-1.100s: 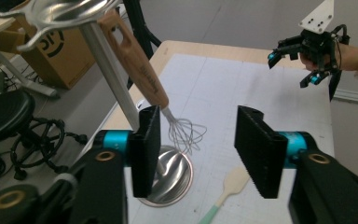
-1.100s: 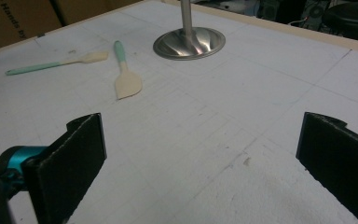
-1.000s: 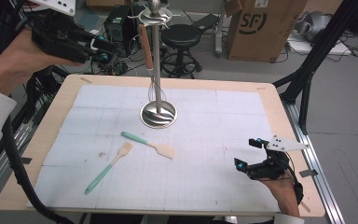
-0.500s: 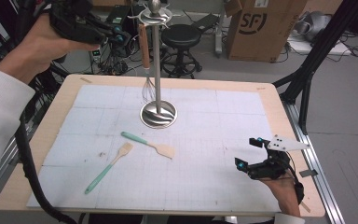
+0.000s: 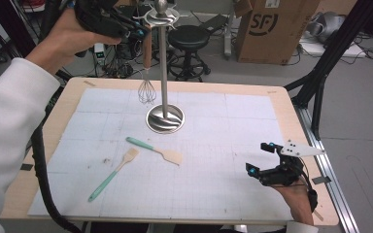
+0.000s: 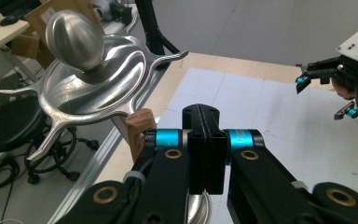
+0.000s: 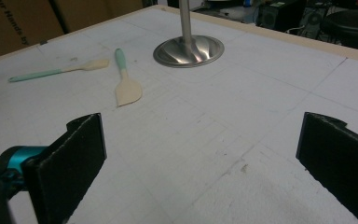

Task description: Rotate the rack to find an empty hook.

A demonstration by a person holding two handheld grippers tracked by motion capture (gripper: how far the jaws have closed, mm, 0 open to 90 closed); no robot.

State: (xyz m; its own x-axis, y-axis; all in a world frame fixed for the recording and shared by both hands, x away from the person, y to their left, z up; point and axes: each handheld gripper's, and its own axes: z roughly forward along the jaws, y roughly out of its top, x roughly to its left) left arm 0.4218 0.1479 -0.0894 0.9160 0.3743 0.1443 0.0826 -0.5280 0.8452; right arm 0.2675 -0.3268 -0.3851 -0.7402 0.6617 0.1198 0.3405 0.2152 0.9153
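The left tongs (image 5: 138, 33) are sitting pressed together beside the whisk (image 5: 146, 73), which is hanging from the rack (image 5: 163, 63) by its brown handle. The right tongs (image 5: 261, 159) are resting spread over the surface (image 5: 281, 104). Bumping that handle while pulling away could be knocking the whisk off its hook.

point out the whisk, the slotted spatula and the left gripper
whisk (image 5: 146, 90), high view, on the wire head hanging beside the stand pole.
slotted spatula (image 5: 112, 173), high view, on its green handle.
left gripper (image 5: 135, 30), high view, at its shut jaw tips.
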